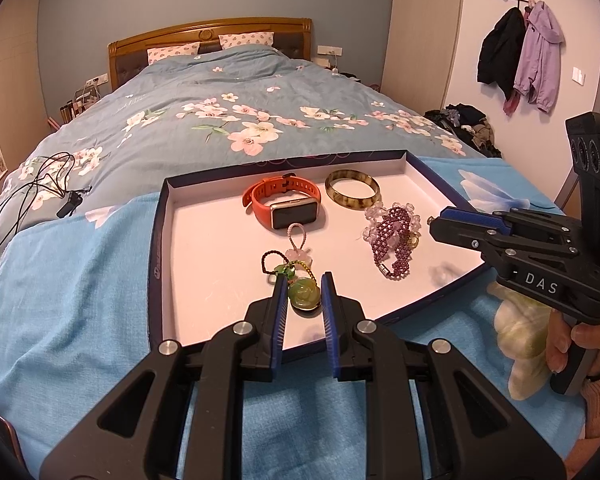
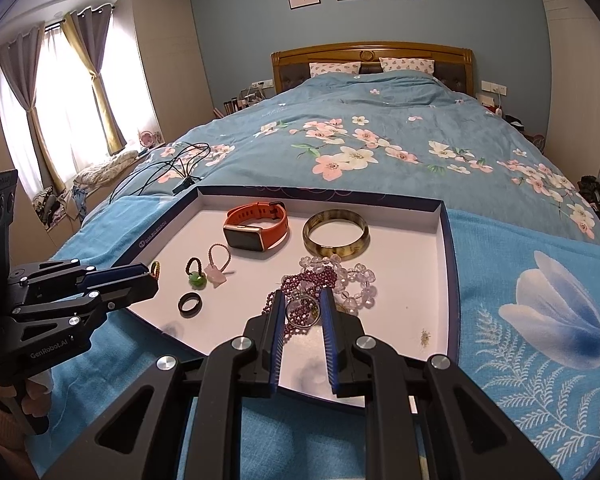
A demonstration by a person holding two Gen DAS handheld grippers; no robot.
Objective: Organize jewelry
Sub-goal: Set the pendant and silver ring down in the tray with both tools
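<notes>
Jewelry lay scattered in a shallow white tray with navy walls on a blue towel: the left gripper clenched a green carved rose pendant, the right gripper a silver ring over purple beads; beyond sat an orange-strapped smartwatch and a mottled brown bangle.
</notes>
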